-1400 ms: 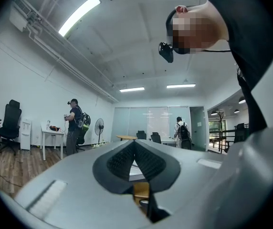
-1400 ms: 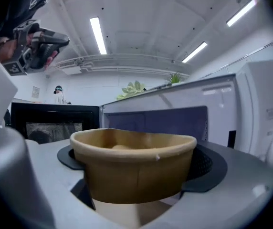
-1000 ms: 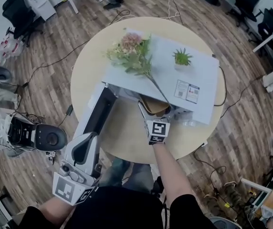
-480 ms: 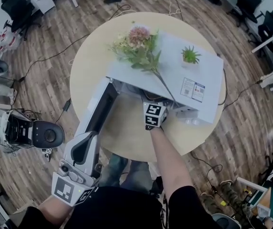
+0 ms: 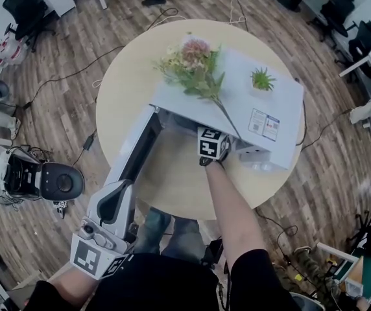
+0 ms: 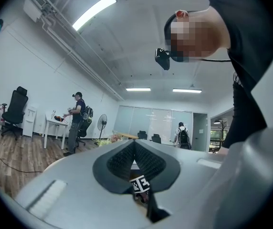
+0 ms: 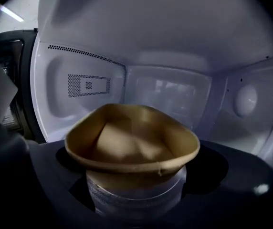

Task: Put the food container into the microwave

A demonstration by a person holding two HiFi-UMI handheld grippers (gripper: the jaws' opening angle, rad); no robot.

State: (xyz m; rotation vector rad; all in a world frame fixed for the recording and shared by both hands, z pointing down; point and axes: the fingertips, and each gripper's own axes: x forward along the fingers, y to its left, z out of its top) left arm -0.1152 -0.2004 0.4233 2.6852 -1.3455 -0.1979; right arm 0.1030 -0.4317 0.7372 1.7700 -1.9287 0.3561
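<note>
The tan paper food container (image 7: 131, 142) is pinched out of round in my right gripper (image 7: 135, 187), which is shut on it. It sits inside the white microwave cavity (image 7: 170, 89), just above the floor. In the head view only that gripper's marker cube (image 5: 212, 144) shows at the microwave (image 5: 263, 118) opening; the container is hidden there. The microwave door (image 5: 137, 149) stands swung open to the left. My left gripper (image 5: 109, 207) hangs low by the person's body, near the table's front edge, its ribbed jaws shut together on nothing (image 6: 134, 149).
A bunch of flowers (image 5: 195, 67) and a small potted plant (image 5: 262, 80) rest on the microwave's top. The round wooden table (image 5: 172, 180) carries it all. Cables, office chairs (image 5: 24, 8) and a black device (image 5: 56, 181) lie on the floor around.
My right gripper has pushed forward from the table's front into the microwave opening, carrying the container out of the head view's sight. The left gripper has stayed put.
</note>
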